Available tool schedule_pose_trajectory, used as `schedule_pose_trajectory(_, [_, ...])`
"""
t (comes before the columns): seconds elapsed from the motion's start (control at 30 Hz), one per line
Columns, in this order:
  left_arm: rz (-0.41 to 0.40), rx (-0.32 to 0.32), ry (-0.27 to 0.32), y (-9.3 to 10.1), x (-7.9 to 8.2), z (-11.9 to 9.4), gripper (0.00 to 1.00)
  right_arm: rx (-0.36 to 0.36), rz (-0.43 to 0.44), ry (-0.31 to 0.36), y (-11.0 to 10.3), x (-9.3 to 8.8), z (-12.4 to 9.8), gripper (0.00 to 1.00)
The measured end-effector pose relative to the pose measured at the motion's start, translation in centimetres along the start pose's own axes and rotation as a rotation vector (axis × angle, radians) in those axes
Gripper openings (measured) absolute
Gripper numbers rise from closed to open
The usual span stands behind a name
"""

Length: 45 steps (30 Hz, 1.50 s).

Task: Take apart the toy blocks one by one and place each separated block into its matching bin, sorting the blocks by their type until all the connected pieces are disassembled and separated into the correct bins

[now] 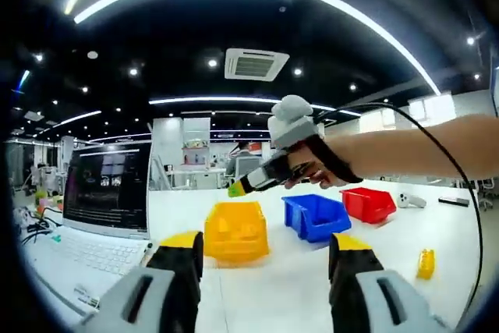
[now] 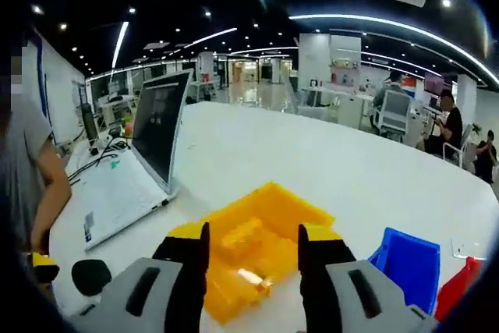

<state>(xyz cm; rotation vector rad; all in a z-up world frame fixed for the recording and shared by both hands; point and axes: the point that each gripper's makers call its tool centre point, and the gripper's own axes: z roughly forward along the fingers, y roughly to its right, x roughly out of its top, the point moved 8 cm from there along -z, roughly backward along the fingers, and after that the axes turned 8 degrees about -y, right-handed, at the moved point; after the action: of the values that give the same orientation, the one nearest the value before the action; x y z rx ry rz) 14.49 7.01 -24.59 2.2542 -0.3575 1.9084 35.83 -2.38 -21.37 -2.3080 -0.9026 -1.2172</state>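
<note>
In the left gripper view, the left gripper (image 1: 265, 259) has its fingers wide apart and nothing between them. Beyond the fingertips stand a yellow bin (image 1: 236, 232), a blue bin (image 1: 316, 216) and a red bin (image 1: 368, 203) in a row on the white table (image 1: 288, 286). A yellow block (image 1: 425, 263) lies alone on the table, to the outer side of the right finger; its long axis looks upright. Above the bins comes the right gripper (image 1: 236, 189), held by a person's hand (image 1: 312, 169); it points toward the laptop (image 1: 105, 193), and I cannot tell what its green tip holds.

In the right gripper view, the right gripper (image 2: 253, 259) is directly over the yellow bin (image 2: 265, 259), fingers well apart and empty. Yellow blocks (image 2: 242, 239) lie inside the bin between the fingers. The blue bin (image 2: 413, 263) is beside the right finger.
</note>
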Motion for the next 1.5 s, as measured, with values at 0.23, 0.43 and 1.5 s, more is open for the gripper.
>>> schedule_pose_trajectory(0.23, [0.018,-0.049,0.016,1.5,0.6,0.3,0.66,0.08,-0.163,-0.025,0.8,-2.6,-6.6,0.45])
schedule_pose_trajectory(0.43, [0.035,-0.108,0.046,3.1,1.5,0.3,0.66,0.145,-0.274,-0.084,1.0,-8.6,-14.7,0.47])
schedule_pose_trajectory(1.5, [0.111,-0.766,-0.167,15.3,-1.7,2.0,0.61,0.208,-0.152,0.24,2.2,-24.1,-33.6,0.6])
